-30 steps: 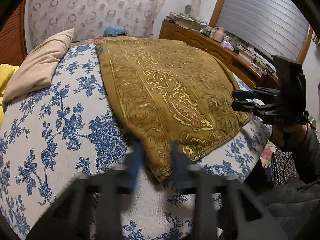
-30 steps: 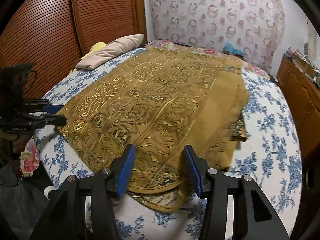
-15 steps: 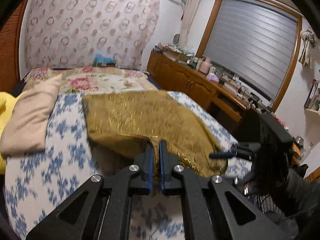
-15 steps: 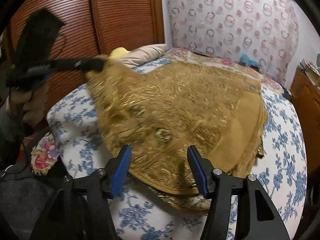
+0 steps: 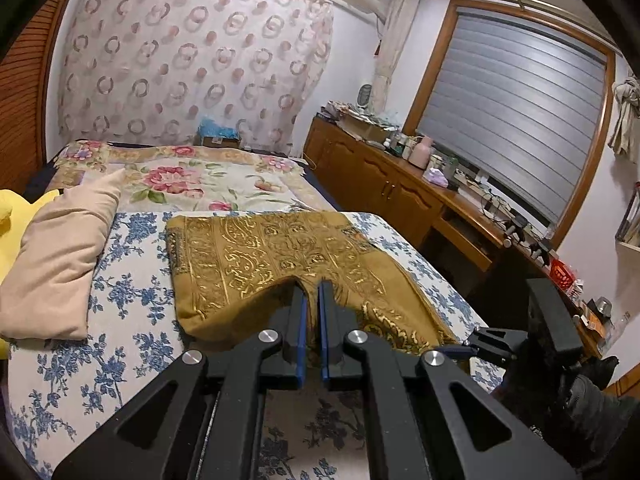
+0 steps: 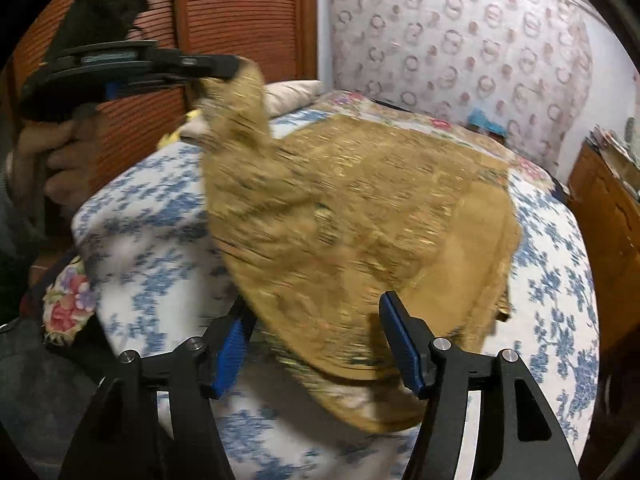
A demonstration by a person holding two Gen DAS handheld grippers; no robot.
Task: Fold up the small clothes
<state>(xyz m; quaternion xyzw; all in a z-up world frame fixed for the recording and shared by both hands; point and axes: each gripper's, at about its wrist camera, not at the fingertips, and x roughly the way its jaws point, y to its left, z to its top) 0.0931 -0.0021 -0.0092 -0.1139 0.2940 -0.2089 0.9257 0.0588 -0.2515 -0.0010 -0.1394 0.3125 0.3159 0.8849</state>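
Left wrist view: the left gripper (image 5: 312, 300) is seen clamped tight on a corner of the mustard-brown garment with gold paisley embroidery (image 5: 256, 256), its blue-padded jaws pressed together with a pinch of cloth between them, and that corner is held up off the bed. The rest of the garment is spread over the blue-and-white floral bedspread (image 5: 120, 292), beside a beige pillow (image 5: 60, 256). Lower right, the right gripper (image 5: 460, 346) is glimpsed at the bed's near edge.

From the right wrist view, the lifted corner is seen hanging from the left gripper (image 6: 236, 68), gripped by a hand (image 6: 48, 148), the cloth blurred. The right gripper (image 6: 316, 324) is held low over the garment's (image 6: 400, 208) near hem, its jaws wide and opening; the hem is seen between them, but nothing is pinched.
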